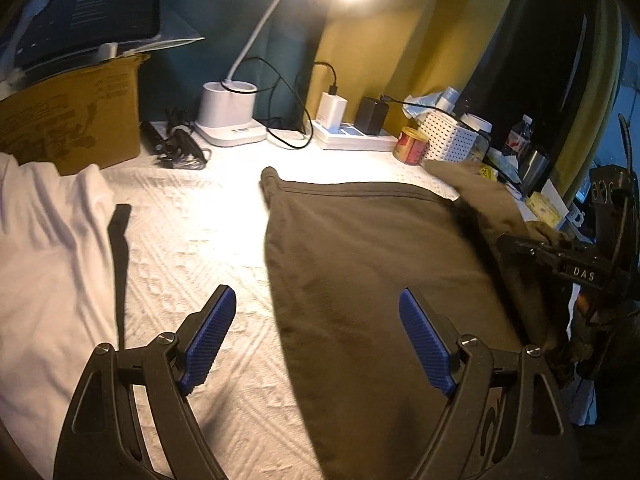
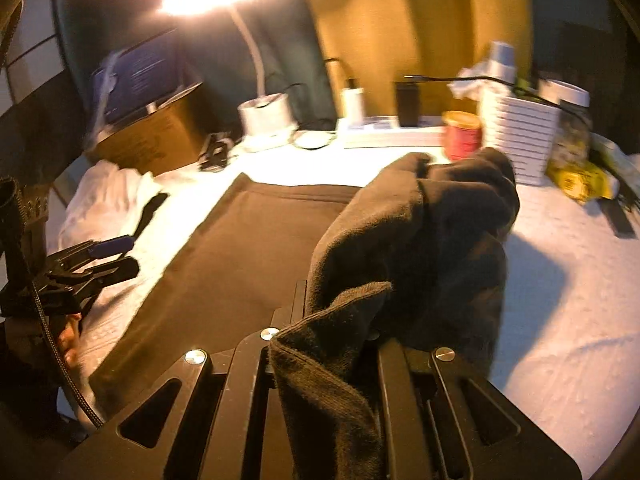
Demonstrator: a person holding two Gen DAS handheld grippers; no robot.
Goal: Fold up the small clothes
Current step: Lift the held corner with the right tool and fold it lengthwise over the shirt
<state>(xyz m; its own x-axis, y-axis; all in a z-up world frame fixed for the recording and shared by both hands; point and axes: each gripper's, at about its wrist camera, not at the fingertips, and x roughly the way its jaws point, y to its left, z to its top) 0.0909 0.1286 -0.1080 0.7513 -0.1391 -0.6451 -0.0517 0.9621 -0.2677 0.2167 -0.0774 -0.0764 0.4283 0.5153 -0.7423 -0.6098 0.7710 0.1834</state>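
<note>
Now right gripper [image 2: 340, 320] clamps brown garment [image 1: 360, 260] edge; left gripper [image 1: 318, 340] wide, empty; white cloth [image 1: 48, 240] apart.

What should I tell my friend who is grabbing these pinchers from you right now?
Right gripper: shut on an edge of the brown garment, lifting it over the flat part.
Left gripper: open, empty, over the garment's left edge.
White garment: lies far left on the white cover, not yet folded.
Done: one side of the brown garment raised.
Left: probably lay that side across, finish the fold, then do the white one.
</note>
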